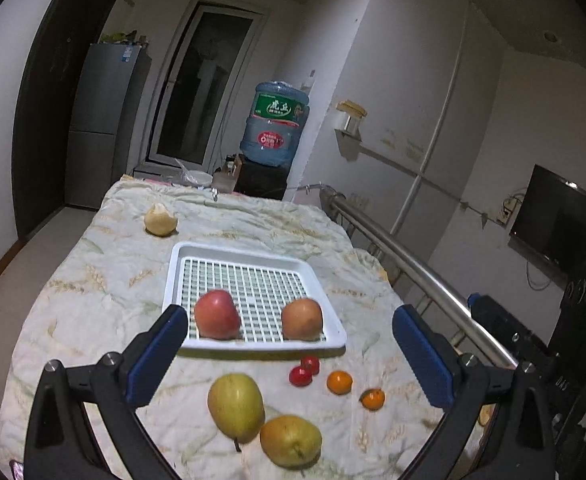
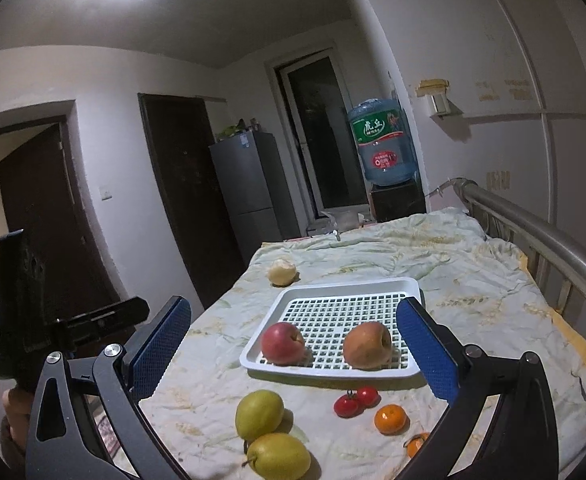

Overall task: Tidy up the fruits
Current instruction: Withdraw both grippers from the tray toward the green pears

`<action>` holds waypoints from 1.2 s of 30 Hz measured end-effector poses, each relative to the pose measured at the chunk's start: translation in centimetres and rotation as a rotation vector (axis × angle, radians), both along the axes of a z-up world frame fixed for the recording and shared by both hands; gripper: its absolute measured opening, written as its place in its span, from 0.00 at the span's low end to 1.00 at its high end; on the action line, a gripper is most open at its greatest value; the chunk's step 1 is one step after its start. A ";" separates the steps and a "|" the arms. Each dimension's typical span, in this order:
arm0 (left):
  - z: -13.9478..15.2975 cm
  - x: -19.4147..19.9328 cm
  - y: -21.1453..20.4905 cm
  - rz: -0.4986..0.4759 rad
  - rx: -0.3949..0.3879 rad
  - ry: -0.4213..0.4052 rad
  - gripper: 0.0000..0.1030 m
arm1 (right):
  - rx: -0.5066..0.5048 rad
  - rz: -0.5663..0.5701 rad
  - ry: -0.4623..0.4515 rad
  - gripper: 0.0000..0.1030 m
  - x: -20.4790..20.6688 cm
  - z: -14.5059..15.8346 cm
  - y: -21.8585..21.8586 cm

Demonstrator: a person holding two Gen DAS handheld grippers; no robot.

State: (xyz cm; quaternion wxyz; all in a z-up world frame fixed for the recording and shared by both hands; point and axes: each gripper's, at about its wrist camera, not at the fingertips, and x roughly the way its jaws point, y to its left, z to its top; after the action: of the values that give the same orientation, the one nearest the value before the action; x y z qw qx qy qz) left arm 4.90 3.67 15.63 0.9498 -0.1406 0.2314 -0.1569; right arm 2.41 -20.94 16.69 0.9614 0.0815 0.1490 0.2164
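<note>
A white slatted tray [image 1: 253,254] [image 2: 409,288] lies on the bedcover and holds a red apple [image 1: 217,314] [image 2: 283,343] and an orange-toned apple [image 1: 302,319] [image 2: 367,345] at its near edge. In front of it lie two yellow-green pears [image 1: 235,406] [image 1: 291,440] [image 2: 259,414] [image 2: 279,456], two cherry tomatoes [image 1: 304,371] [image 2: 355,400] and two small oranges [image 1: 339,382] [image 1: 373,398] [image 2: 390,419]. A peeled pale fruit [image 1: 160,220] [image 2: 281,271] sits beyond the tray. My left gripper [image 1: 291,354] and right gripper [image 2: 293,354] are open, empty, above the near fruit.
A metal bed rail [image 1: 413,256] [image 2: 541,232] runs along the right side. The bed's left edge drops to the floor. A water jug [image 1: 275,124] [image 2: 383,144], a fridge [image 1: 105,124] [image 2: 253,184] and a TV [image 1: 565,224] stand beyond the bed.
</note>
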 end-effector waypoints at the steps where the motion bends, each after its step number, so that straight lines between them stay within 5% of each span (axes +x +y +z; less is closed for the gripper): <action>1: -0.3 -0.3 -0.1 0.000 -0.004 0.005 1.00 | -0.005 0.003 -0.005 1.00 -0.5 -0.3 0.1; 10: -3.9 -0.9 -0.3 0.004 -0.013 0.086 1.00 | -0.062 0.007 0.034 1.00 -1.9 -3.3 0.2; 24: -9.9 2.2 -0.8 0.027 0.025 0.247 1.00 | -0.094 0.057 0.225 1.00 -0.9 -9.9 1.0; 36: -14.2 5.3 -1.3 0.033 0.040 0.385 1.00 | -0.257 0.124 0.310 1.00 -0.2 -14.4 4.6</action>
State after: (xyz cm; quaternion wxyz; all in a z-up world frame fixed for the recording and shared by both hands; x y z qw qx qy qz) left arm 10.18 2.36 1.44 0.8930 -0.1526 0.4097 -0.1070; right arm 2.26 -16.38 2.26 0.9142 -0.0186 0.3264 0.2394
